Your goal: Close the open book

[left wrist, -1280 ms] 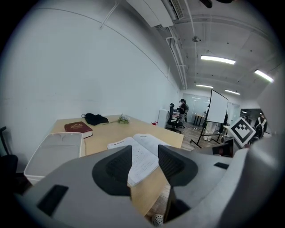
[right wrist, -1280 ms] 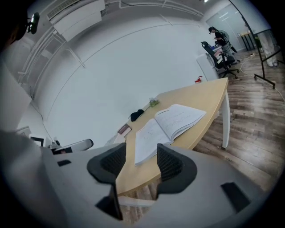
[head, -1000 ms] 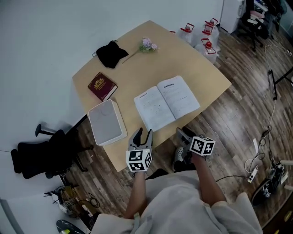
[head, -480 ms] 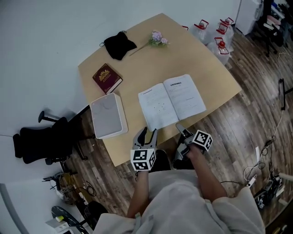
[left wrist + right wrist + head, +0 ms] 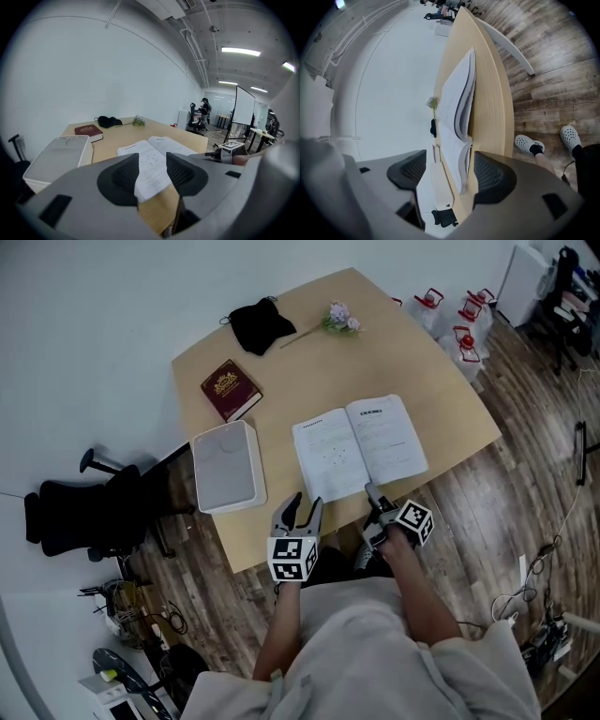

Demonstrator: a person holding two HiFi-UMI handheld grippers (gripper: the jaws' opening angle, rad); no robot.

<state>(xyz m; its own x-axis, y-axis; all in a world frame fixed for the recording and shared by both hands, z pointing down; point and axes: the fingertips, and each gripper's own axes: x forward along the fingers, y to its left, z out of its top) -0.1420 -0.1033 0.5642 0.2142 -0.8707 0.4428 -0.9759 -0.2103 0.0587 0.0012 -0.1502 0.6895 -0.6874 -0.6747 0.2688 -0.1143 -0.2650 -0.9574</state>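
Wooden table (image 5: 309,371), open book (image 5: 361,446) with illegibly small print, gold-emblemed maroon book (image 5: 231,388)

An open book (image 5: 360,446) lies by the counter's (image 5: 309,371) near edge, with a white bin (image 5: 226,465) to its left, a red book (image 5: 231,389) beyond, and a black cloth (image 5: 262,324) and a flower (image 5: 341,319) farther off. The left hand-held gripper (image 5: 307,503) hangs at the edge, jaws apart and empty. The right hand-held gripper (image 5: 375,505), rolled sideways, is just beside the open book's near edge. Its jaws have just been opening; whether pages lie between them cannot be told.
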